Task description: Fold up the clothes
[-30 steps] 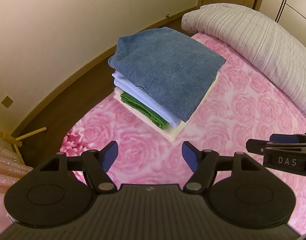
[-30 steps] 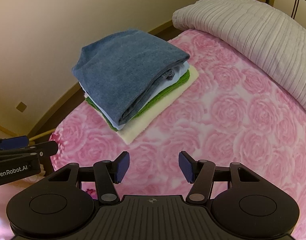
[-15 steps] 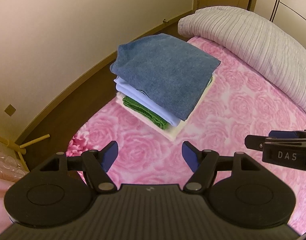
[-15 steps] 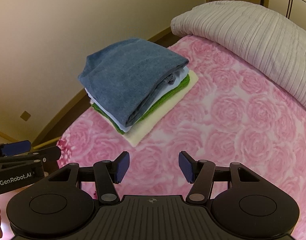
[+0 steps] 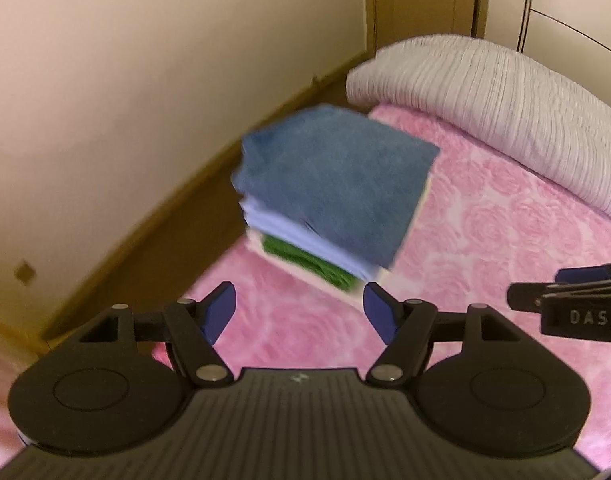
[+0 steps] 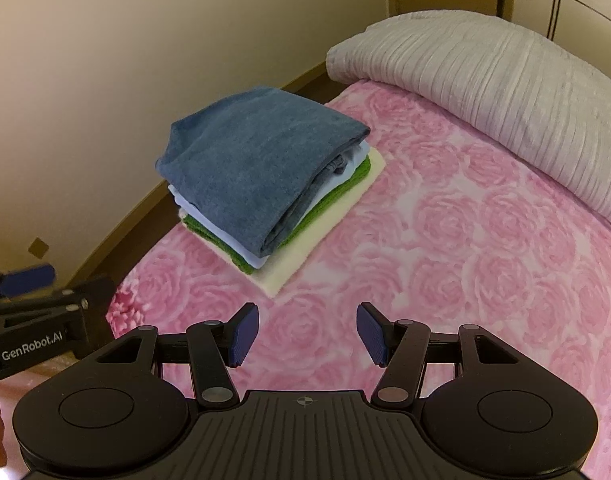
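Right tool [image 5: 577,312] reads "DAS" (left tool [image 6: 29,344]: "GenRobot.AI").

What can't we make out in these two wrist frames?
- Folded stack, left wrist view: motion blur smears the layer edges.
- Cream bottom piece, right wrist view: mostly covered by the pieces above it.
- Right gripper, left wrist view: cut off by the frame edge, fingers unseen.
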